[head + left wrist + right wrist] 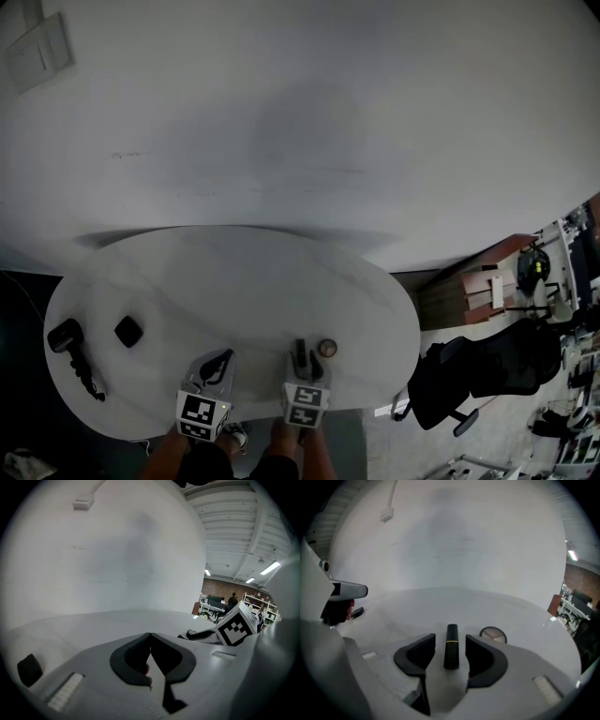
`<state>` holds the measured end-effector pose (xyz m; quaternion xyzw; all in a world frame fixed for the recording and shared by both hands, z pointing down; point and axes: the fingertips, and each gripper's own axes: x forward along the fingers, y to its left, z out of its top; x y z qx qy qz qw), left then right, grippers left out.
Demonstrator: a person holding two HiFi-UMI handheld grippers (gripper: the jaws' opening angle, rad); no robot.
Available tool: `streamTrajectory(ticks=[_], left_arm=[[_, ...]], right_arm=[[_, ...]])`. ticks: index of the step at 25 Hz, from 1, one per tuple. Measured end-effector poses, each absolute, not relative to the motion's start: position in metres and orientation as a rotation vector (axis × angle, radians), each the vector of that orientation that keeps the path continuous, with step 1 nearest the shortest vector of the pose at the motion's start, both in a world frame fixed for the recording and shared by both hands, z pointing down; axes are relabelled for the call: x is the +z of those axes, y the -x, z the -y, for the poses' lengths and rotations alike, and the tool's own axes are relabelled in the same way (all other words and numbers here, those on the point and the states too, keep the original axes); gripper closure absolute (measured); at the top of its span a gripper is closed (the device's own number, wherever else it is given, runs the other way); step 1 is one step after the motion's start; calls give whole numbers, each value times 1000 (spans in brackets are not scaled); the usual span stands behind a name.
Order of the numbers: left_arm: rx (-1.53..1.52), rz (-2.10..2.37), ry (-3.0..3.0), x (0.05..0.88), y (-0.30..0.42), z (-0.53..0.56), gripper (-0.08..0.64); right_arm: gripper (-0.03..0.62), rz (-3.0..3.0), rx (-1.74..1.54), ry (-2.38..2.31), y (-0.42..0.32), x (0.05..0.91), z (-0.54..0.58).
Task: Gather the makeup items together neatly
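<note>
A black lipstick tube [451, 648] with a thin gold band lies on the white oval table [234, 272], between the jaws of my right gripper [450, 639]. Those jaws stand open, with a gap on each side of the tube. A round tan compact [493, 633] rests just right of them. My left gripper [150, 637] is shut, tips touching, with a small red item [146, 668] showing in the hollow behind them. In the head view the left gripper [225, 356] and the right gripper [302, 349] sit side by side at the near edge. A black square compact [128, 330] lies further left.
A black handled device with a coiled cord [67, 339] lies at the table's left end. A pale wall rises behind the table. A black office chair [469, 375] and desks stand off to the right, beyond the table's rim.
</note>
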<state>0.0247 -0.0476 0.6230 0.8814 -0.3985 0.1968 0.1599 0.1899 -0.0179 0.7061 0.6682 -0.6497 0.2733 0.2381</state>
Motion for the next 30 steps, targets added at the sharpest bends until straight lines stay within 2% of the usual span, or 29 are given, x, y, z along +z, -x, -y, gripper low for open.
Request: streamTrajectory(ticks=[8, 23, 30], left_arm=[[478, 1183, -2561, 577, -16, 45, 549], [284, 1425, -2620, 444, 80, 11, 549], [241, 1553, -2588, 415, 121, -15, 549]], right_arm=[[387, 1860, 622, -1868, -185, 645, 16], [390, 2201, 254, -1829, -81, 464, -6], [483, 2316, 134, -1777, -42, 422, -27]])
